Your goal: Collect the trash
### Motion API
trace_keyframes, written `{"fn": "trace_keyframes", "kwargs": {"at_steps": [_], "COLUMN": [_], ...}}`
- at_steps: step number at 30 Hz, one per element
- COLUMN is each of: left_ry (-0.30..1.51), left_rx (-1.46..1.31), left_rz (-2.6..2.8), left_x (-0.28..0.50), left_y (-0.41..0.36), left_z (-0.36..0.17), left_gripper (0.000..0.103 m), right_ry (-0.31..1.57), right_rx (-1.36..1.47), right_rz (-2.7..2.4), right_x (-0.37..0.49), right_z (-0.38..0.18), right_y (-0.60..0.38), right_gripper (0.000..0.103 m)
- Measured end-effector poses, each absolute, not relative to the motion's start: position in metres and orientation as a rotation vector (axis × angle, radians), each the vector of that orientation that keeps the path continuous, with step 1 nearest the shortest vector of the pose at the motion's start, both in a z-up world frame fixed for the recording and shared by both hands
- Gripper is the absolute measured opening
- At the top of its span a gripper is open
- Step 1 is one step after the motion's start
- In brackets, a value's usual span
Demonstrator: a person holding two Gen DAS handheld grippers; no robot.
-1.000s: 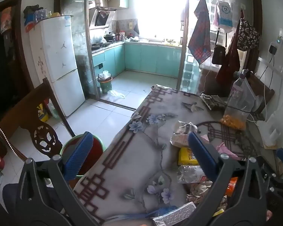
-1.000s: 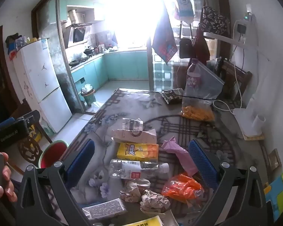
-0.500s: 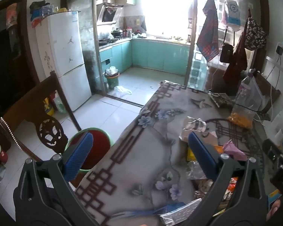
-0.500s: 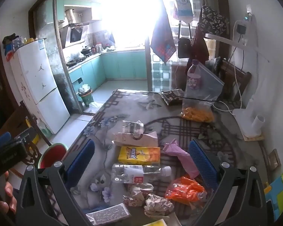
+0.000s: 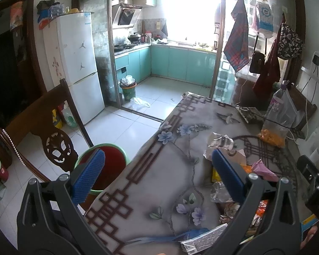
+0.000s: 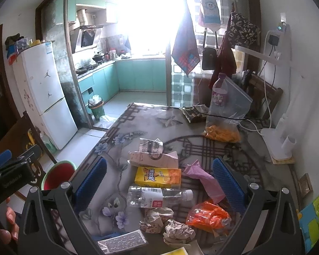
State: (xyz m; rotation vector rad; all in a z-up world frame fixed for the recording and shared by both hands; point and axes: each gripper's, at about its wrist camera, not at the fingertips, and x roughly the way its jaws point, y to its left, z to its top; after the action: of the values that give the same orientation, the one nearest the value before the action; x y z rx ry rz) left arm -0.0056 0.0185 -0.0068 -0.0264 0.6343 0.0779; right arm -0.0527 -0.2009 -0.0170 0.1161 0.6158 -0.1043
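Trash lies on the flower-patterned table (image 6: 138,123): a crushed paper cup (image 6: 151,145), a torn paper bag (image 6: 153,158), a yellow box (image 6: 157,176), a clear plastic bottle (image 6: 157,196), a pink bag (image 6: 202,180), an orange wrapper (image 6: 208,214) and crumpled paper (image 6: 165,221). My right gripper (image 6: 158,179) is open and empty above the pile. My left gripper (image 5: 157,176) is open and empty over the table's left edge. A red bin with a green rim (image 5: 108,165) stands on the floor beside the table, also in the right wrist view (image 6: 57,174).
A wooden chair (image 5: 42,127) stands left of the bin. At the table's far side are a bagged bottle (image 6: 223,106), a dark packet (image 6: 194,112), cables and a white lamp base (image 6: 276,146). A fridge (image 5: 76,68) and kitchen lie beyond.
My left gripper has swung left and risen, so the bin and chair show more fully. My right gripper has pulled back slightly from the pile. Both stay open.
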Motion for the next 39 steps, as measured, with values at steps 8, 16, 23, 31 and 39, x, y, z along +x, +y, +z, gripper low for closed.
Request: {"fn": "trace_keyframes", "kwargs": {"at_steps": [8, 16, 23, 31, 39], "left_ry": [0.624, 0.612, 0.615, 0.588, 0.589], "left_rx": [-0.008, -0.046, -0.053, -0.029, -0.03], "left_rz": [0.094, 0.159, 0.167, 0.144, 0.086], "left_x": [-0.007, -0.013, -0.022, -0.027, -0.009], "left_y": [0.021, 0.038, 0.039, 0.028, 0.035], "left_z": [-0.005, -0.001, -0.002, 0.004, 0.001], "left_gripper": [0.099, 0.099, 0.099, 0.099, 0.099], "right_ry": [0.609, 0.616, 0.617, 0.599, 0.599], "right_rx": [0.148, 0.076, 0.063, 0.112, 0.085], "right_rz": [-0.102, -0.066, -0.048, -0.061, -0.089], "right_x": [-0.051, -0.04, -0.05, -0.062, -0.055], "right_z": [-0.02, -0.022, -0.023, -0.019, -0.014], "right_y": [-0.205, -0.192, -0.193, -0.203, -0.185], "right_gripper": [0.096, 0.096, 0.096, 0.096, 0.096]}}
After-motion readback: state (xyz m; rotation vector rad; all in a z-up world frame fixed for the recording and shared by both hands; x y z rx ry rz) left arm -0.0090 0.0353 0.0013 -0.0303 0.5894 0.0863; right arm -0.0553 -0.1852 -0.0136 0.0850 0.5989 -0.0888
